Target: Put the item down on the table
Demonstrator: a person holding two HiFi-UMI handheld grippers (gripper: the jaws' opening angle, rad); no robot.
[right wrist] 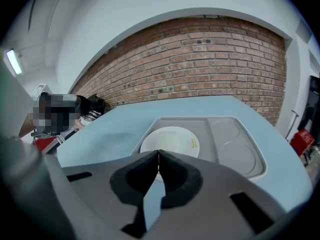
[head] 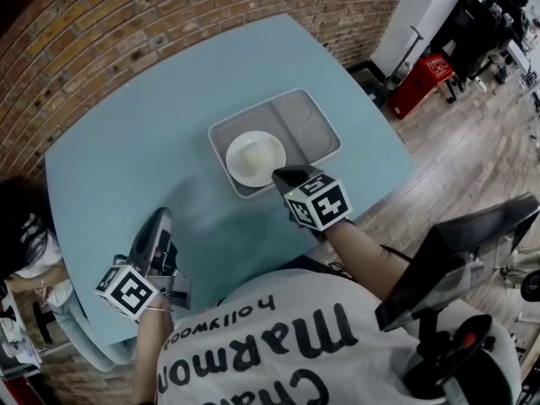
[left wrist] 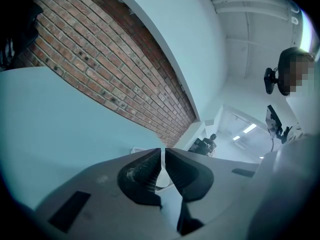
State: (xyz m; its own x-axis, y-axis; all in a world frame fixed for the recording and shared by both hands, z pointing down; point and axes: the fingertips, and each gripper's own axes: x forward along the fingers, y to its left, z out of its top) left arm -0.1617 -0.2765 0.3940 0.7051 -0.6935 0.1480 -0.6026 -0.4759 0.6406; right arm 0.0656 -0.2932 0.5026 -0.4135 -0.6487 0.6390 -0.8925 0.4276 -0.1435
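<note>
A: Plate (head: 256, 158), position?

B: White, round, lying flat in the big left section of a grey tray (head: 325, 121). The tray sits mid-counter (head: 169, 116), towards the far right. Pale yellowish patch in the plate's middle; can't tell what it is.

A: Right tongs (head: 280, 175)?

B: Closed. In the right gripper view the two tips meet with nothing held between them. They sit at the plate's near right rim, over the near edge of the tray. That view puts the plate straight ahead, just past the tips, its near rim hidden behind them. Whether the tips touch the rim, can't tell.

A: So the plate is not gripped.

B: Not gripped. It rests in the tray on its own.

A: Left tongs (head: 160, 218)?

B: Closed too; the left gripper view shows the ribbed pads (left wrist: 145, 169) drawn together at the tips, nothing between. They are low over the near left part of the counter, well apart from the plate and tray. The tips aim towards the far right, and a bit of the tray's edge shows behind them.

A: Surroundings?

B: Brick wall (head: 126, 15) along the counter's far left side. Tray's smaller right sections hold nothing I can see.
</note>
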